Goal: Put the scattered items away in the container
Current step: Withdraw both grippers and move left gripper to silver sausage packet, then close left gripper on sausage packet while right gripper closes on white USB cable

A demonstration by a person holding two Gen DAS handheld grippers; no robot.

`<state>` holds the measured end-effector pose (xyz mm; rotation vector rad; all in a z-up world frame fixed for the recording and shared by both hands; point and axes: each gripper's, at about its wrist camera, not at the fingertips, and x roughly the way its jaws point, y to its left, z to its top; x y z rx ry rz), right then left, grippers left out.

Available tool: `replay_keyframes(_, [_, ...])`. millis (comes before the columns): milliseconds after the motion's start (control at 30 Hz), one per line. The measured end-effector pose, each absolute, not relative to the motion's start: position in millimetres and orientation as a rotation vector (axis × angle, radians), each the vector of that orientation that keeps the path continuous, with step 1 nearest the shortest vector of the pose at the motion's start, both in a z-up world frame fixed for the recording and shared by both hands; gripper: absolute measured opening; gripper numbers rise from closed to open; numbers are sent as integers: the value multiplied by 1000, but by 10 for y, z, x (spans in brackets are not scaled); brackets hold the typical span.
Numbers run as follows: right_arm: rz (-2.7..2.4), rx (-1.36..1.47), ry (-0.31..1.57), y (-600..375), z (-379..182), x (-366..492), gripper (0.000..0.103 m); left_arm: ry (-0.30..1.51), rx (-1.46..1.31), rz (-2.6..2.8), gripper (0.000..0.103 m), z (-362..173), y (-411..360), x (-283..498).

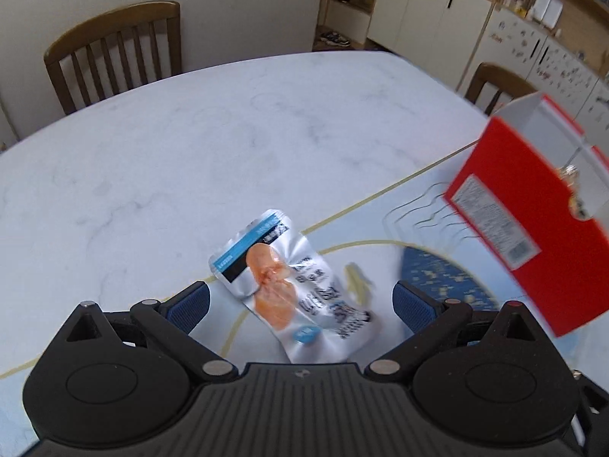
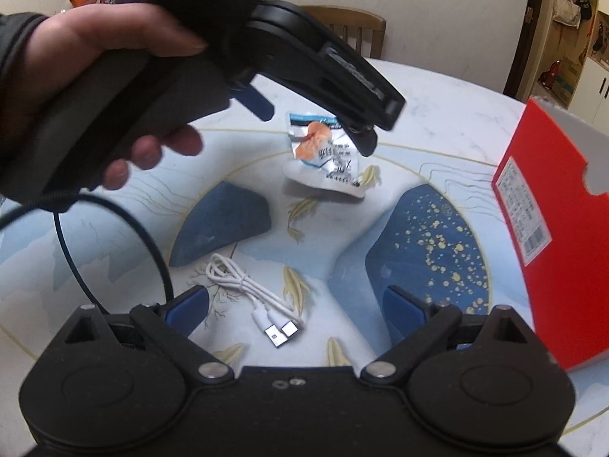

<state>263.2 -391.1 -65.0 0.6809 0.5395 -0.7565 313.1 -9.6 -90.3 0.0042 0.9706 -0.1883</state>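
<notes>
Left gripper (image 1: 300,297) gapes wide above the pouch (image 1: 293,285) on the counter (image 1: 190,144); right gripper (image 2: 297,304) hangs wide open, empty, over the cable (image 2: 251,289), box (image 2: 563,251) at right

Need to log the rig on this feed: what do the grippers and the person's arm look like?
Both the left gripper and right gripper are matte black plastic with silver pivot pins and blue ribbed finger pads. A dark cable trails from the left one's handle. The hand wears a dark sleeve.
</notes>
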Motion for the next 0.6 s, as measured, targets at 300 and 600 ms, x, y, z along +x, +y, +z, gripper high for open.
replay_keyframes(300, [-728,657,556,-3954,-704,2731,97,976,9,-117,103,-1068,-113,3180])
replay_keyframes(600, [-705,625,563,-3928,-722,2794,95,983,19,-66,102,-1166,-116,3216])
